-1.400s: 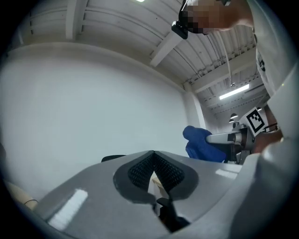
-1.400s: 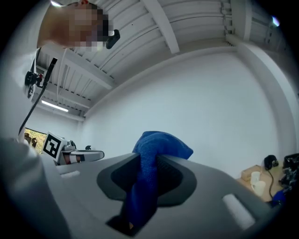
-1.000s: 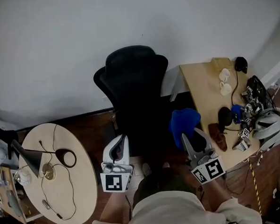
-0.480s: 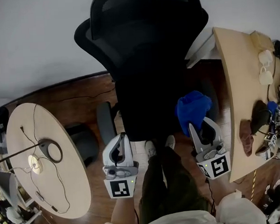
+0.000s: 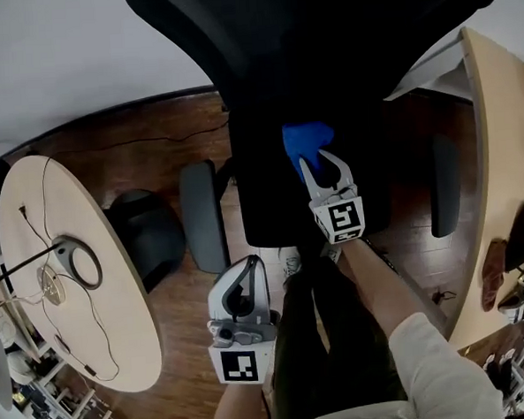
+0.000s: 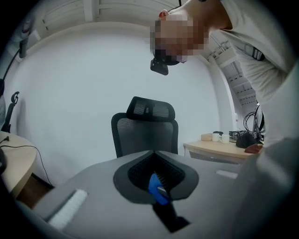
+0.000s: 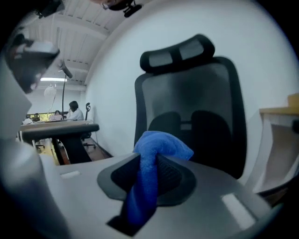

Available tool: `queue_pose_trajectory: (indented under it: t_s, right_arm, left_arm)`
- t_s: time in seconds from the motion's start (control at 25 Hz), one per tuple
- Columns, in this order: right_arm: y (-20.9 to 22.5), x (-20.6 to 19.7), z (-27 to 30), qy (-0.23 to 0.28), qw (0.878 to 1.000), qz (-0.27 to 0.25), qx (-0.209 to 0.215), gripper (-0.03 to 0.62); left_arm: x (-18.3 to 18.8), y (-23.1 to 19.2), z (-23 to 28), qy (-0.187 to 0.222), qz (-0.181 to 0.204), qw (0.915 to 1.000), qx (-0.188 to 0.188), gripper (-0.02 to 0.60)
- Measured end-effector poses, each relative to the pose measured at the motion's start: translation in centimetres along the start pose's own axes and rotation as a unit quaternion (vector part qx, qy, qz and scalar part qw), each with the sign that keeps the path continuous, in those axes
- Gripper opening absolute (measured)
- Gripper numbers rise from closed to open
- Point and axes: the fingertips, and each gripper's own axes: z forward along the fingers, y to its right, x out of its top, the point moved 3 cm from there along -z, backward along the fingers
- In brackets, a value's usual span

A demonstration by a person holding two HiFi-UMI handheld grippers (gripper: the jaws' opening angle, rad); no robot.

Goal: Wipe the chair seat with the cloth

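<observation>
The black chair seat [image 5: 278, 185] fills the middle of the head view, its backrest [image 5: 321, 23] at the top. My right gripper [image 5: 319, 156] is over the seat's middle, shut on a bunched blue cloth [image 5: 306, 139] that rests against the seat. In the right gripper view the cloth [image 7: 156, 149] bulges out between the jaws, with the mesh backrest [image 7: 196, 107] straight ahead. My left gripper [image 5: 249, 262] hangs off the seat's front left corner, over the floor, shut and holding nothing. In the left gripper view its jaws meet in front of the chair [image 6: 145, 133].
A grey armrest [image 5: 200, 217] sticks out left of the seat, another [image 5: 444, 184] right. A round pale table [image 5: 93, 347] with a lamp base and cable stands at left. A wooden desk [image 5: 505, 127] runs along the right. My legs [image 5: 333, 350] stand before the seat.
My right gripper has carried the cloth from beside the seat's right edge to over its middle. The head has leaned in over the chair. The left gripper has dropped back nearer me.
</observation>
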Motion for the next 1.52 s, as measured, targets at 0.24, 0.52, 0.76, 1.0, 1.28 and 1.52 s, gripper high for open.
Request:
queue_pose_trajectory:
  t_s: [0.24, 0.52, 0.76, 1.0, 1.28, 1.52]
  right_arm:
    - [-5.1, -10.7, 14.6, -0.124, 0.991, 0.007, 0.059, 0.097]
    - [-2.9, -15.8, 18.8, -0.229, 0.972, 0.028, 0.042, 0.095]
    - [4.9, -16.1, 15.8, -0.245, 0.969, 0.038, -0.013, 0.094]
    - [15.8, -16.5, 8.7, -0.256, 0.961, 0.057, -0.089, 0.094]
    - [24.7, -16.7, 1.8, -0.268, 0.946, 0.078, -0.165, 0.094]
    - [21.2, -13.6, 2.6, -0.217, 0.962, 0.113, -0.122, 0.094]
  left_arm:
    - [-1.5, -1.2, -2.1, -0.007, 0.003, 0.9999, 0.013, 0.035]
    - [-2.5, -2.1, -2.7, -0.011, 0.002, 0.9998, 0.018, 0.035]
    - [-2.5, -1.4, -1.5, -0.005, -0.014, 0.9999, 0.008, 0.035]
    - [-1.5, 1.6, 1.7, 0.006, -0.02, 0.9995, -0.023, 0.035]
    - [-0.8, 5.2, 3.7, 0.026, -0.024, 0.9977, -0.058, 0.035]
    - [-0.2, 6.1, 3.7, 0.032, -0.028, 0.9967, -0.069, 0.035]
